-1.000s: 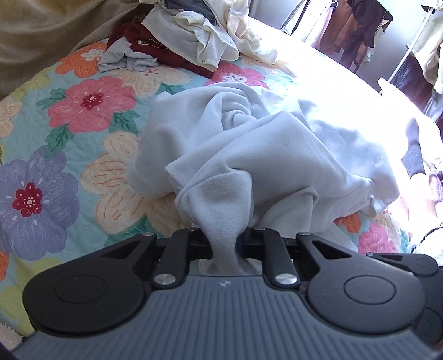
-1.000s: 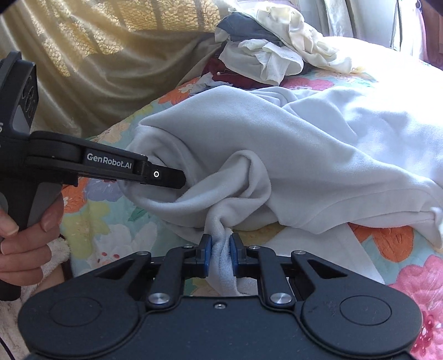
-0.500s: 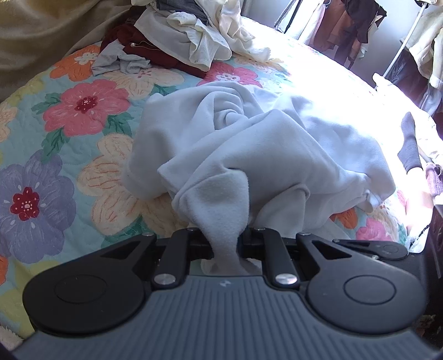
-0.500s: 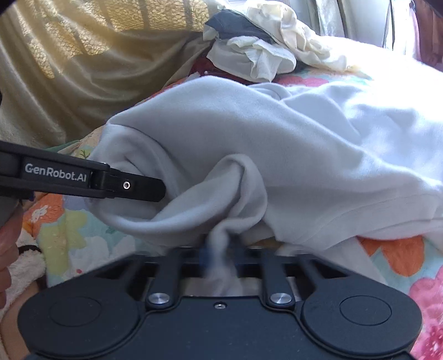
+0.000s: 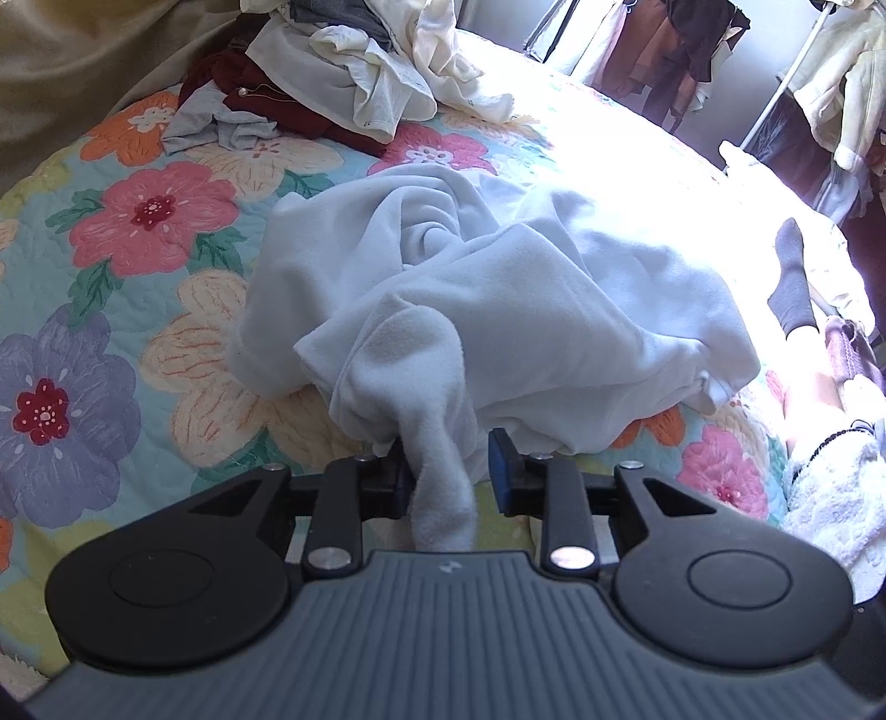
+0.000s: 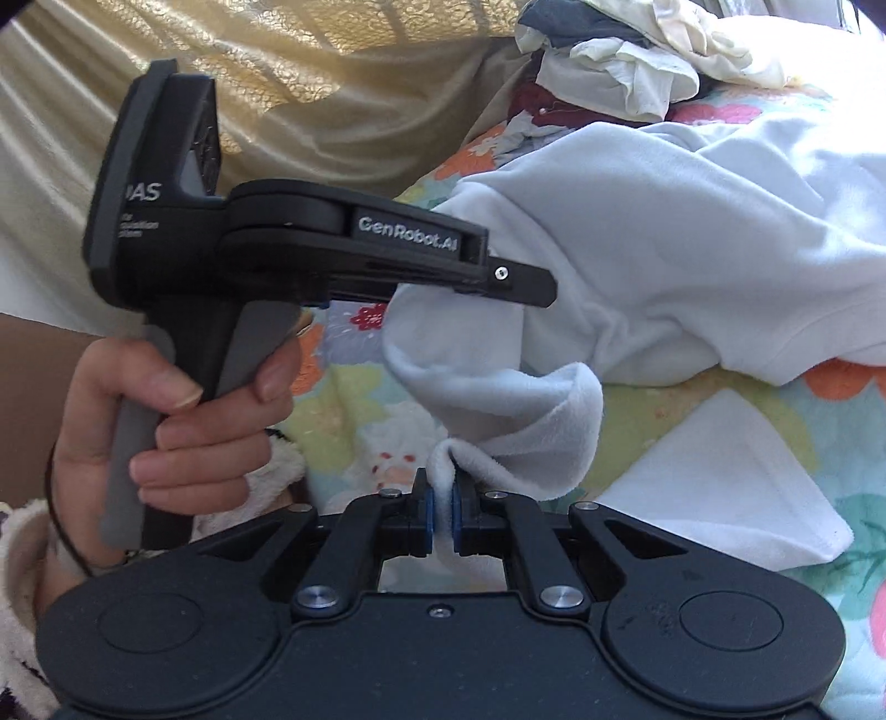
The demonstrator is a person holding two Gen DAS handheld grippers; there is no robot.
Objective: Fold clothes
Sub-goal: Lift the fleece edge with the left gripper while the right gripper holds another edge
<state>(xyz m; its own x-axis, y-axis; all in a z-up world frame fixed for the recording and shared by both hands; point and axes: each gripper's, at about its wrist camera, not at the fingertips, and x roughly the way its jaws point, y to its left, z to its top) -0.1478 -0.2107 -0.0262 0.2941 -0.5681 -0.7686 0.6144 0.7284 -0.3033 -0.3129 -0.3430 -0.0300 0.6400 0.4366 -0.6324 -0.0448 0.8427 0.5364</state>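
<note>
Hidden: Where the pale fleece garment (image 5: 498, 310) heaps on itself, its sleeves, collar and hem cannot be told apart; in the left wrist view its far side washes out in hard sunlight, and the bed edge there is lost in glare.
Cut off: the person shows only as a hand (image 6: 166, 421) round the left tool's grip, a fluffy cuff, and a dark-socked foot (image 5: 792, 282) at the right of the left wrist view.
Left gripper (image 5: 451, 471): jaws parted, having just been opening; a hanging strip of fleece lies between them against the left pad, clear of the right pad.
Right gripper (image 6: 441, 518): jaws clenched on a thin fold of the same garment's edge.
Change, left: a second ago these jaws pinched the strip tight; now a gap stands beside it.
Change, right: half a second ago this view was blurred; now it is sharp, and the whole left tool with the hand holding it is in the picture, where only its tip showed.
Garment place: bunched on the near middle of the bed, on the quilt.
Bed: a floral quilt (image 5: 144, 232) with pink, purple, cream and orange blooms on pale blue.
Pile: a heap of other clothes (image 5: 354, 72), white, maroon and grey, sits farther up the bed.
Room: a golden curtain (image 6: 310, 72) hangs behind the bed; a clothes rack (image 5: 692, 50) with dark and cream garments stands beyond the far side.
</note>
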